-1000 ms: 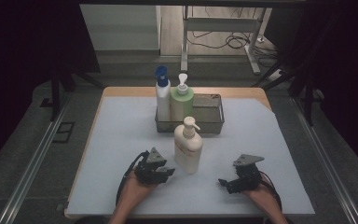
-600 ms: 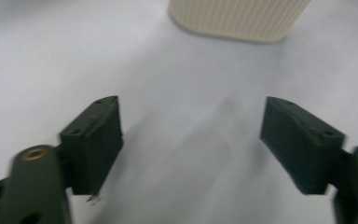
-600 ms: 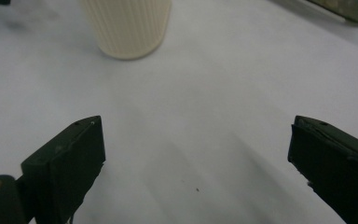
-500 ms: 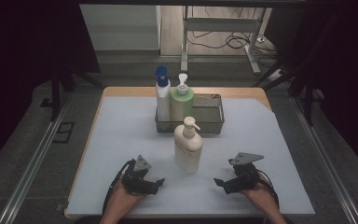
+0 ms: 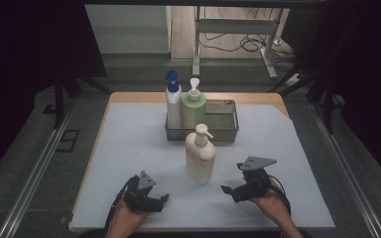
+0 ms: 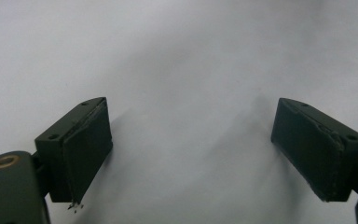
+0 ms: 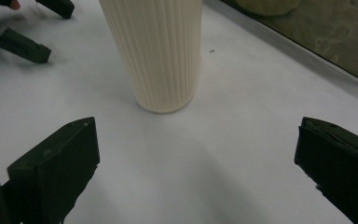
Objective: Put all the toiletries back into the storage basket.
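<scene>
A white sheet [image 5: 129, 148] covered the wooden table [image 5: 129, 97], and grey floor [image 5: 39, 163] ran dim on both sides. Beyond stood a metal desk frame [image 5: 238, 25] with cables [image 5: 248, 45] looped beneath it; darkness swallowed both upper corners.

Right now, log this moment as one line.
left gripper: jaws just opened, empty | right gripper: open, facing cream pump bottle | bottle: upright on table, free, before wire basket
</scene>
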### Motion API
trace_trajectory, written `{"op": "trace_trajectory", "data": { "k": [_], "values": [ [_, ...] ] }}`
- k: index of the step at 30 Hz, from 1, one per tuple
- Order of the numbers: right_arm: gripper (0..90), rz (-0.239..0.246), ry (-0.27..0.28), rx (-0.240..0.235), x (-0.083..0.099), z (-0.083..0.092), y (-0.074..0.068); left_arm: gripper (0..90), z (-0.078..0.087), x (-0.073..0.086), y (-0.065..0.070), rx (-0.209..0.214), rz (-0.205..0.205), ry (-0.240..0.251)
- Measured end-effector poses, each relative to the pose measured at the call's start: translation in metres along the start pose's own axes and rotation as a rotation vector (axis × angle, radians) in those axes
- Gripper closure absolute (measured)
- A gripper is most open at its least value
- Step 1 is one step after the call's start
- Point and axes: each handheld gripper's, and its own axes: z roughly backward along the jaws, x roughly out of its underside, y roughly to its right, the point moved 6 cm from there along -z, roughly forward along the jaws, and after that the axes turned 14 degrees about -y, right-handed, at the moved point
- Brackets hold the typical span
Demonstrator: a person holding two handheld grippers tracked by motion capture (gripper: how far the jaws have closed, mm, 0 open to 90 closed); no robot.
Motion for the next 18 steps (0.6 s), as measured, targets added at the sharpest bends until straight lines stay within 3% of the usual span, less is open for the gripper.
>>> {"op": "trace_trajectory", "data": {
  "k": [5,18],
  "values": [
    [1.1,-0.019,0.03,-0.02,-0.012,0.0,-0.003,12.0,0.0,0.001,0.0,0.0,0.0,0.008],
    [1.3,0.013,0.06,-0.008,-0.045,-0.001,-0.016,12.0,-0.001,0.0,0.0,-0.001,0.005,0.016]
  ]
}}
